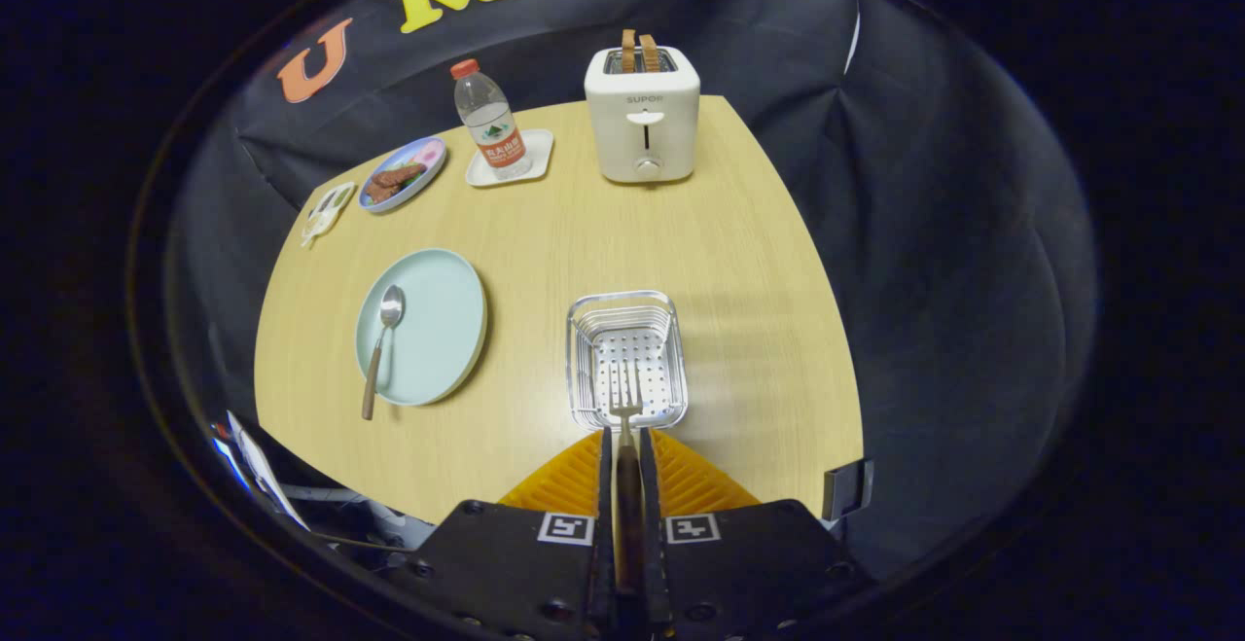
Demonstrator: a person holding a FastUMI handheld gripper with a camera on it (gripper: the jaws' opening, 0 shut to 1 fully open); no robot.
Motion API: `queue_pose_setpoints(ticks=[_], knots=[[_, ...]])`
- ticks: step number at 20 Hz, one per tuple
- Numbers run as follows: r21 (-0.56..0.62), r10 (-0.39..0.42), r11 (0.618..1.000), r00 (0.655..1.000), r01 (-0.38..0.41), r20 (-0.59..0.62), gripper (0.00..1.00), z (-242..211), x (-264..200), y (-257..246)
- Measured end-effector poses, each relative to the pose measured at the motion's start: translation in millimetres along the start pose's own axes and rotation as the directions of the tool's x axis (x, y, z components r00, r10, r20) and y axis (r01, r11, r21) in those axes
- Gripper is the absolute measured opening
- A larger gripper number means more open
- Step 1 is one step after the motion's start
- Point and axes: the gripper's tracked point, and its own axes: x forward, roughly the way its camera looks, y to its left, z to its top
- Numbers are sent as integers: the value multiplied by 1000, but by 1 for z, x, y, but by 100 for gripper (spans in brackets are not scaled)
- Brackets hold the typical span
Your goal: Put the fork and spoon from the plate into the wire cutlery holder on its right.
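The gripper (627, 446) is clamped on the fork (626, 406), its two fingers (605, 466) pressed together on the brown handle. The fork's tines point forward and hang over the near end of the wire cutlery holder (625, 359), which stands on the bench (681, 242) just ahead of the fingers. Whether the tines touch the holder's perforated floor cannot be told.

To the left of the holder lies the pale green plate (438, 325), apart from it. The spoon (381, 344) rests on the plate's left part, bowl on the plate and handle reaching past the near rim toward the bench edge.

Beyond the holder, at the bench's far edge, stands a white toaster (642, 116) with two slices of bread (639, 51) upright in its slots. Left of the toaster a water bottle (489, 121) stands on a small white tray (535, 157). Further left of that lies a small plate of food (403, 174).
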Motion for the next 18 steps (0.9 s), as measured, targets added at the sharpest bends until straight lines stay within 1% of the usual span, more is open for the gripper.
queue_pose_setpoints(ticks=[3,5,8,10,11,13,14,15,17,18], knots=[[-7,-6,1000,999,6,41,12,10,-2,1],[4,9,1000,999,-9,53,12,13,-5,9],[18,18,1000,996,-20,89,18,20,-5,17],[35,13,999,992,-18,126,25,25,-4,22],[42,19,999,990,-25,141,25,27,-5,28],[34,43,998,986,-49,160,33,28,-3,44],[24,47,998,985,-52,167,44,29,-2,51],[10,51,999,984,-53,173,50,29,2,60],[-14,62,998,982,-60,181,56,28,7,79],[-25,66,998,982,-63,176,64,26,11,89]])
